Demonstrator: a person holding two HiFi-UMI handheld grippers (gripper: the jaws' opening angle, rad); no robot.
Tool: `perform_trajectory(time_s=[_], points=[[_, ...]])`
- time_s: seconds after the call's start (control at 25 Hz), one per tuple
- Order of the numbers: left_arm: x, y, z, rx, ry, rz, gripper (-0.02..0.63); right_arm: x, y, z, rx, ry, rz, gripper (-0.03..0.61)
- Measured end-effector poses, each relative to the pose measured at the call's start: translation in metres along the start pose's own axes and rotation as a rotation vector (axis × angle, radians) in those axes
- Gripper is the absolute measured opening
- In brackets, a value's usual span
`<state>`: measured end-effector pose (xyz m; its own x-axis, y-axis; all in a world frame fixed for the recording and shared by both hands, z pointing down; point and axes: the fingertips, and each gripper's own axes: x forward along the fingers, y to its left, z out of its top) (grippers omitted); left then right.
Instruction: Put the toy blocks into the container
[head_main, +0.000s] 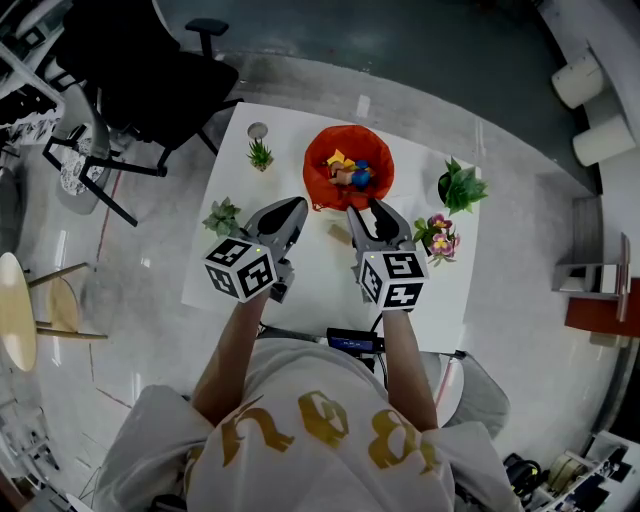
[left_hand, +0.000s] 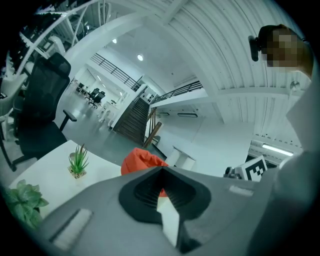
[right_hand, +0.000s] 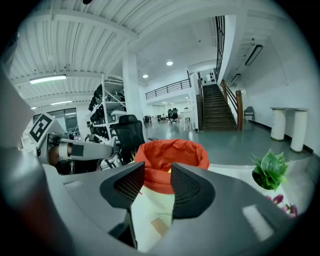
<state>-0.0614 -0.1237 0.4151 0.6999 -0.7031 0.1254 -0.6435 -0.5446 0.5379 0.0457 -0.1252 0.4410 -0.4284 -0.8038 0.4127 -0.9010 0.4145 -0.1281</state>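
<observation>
Orange container (head_main: 322, 150) at the far side of the white bench (head_main: 300, 290), with several blocks (head_main: 350, 172) already inside. One tan block (head_main: 339, 233) is seen lying on the bench just beside the right claw (head_main: 378, 210), whose jaws stand apart and empty. The left claw (head_main: 295, 207) is closed on nothing. Pickup of that block is judged the step in hand, so lowering and closing are called for. Plants (head_main: 222, 216) crowd both bench edges, but the middle lane is free.

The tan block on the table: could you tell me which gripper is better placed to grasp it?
The right gripper: its jaws are open nearest the tan block; the left gripper is shut.
</observation>
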Motion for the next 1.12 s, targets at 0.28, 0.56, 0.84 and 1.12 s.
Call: perform_trajectory(time_s=[0.28, 0.56, 0.84, 1.12], points=[[-0.012, -0.014, -0.003, 0.009, -0.010, -0.007, 0.000, -0.016, 0.011, -0.012, -0.021, 0.026, 0.026, 0.189], [-0.022, -0.034, -0.017, 0.017, -0.003, -0.020, 0.000, -0.041, 0.018, -0.035, -0.027, 0.051, 0.027, 0.189], [-0.029, -0.040, -0.033, 0.015, 0.016, -0.012, 0.000, -0.050, 0.024, -0.054, -0.058, 0.088, 0.035, 0.189], [-0.028, -0.033, -0.045, 0.012, 0.041, 0.011, 0.000, -0.045, 0.022, -0.068, -0.099, 0.133, 0.046, 0.190]])
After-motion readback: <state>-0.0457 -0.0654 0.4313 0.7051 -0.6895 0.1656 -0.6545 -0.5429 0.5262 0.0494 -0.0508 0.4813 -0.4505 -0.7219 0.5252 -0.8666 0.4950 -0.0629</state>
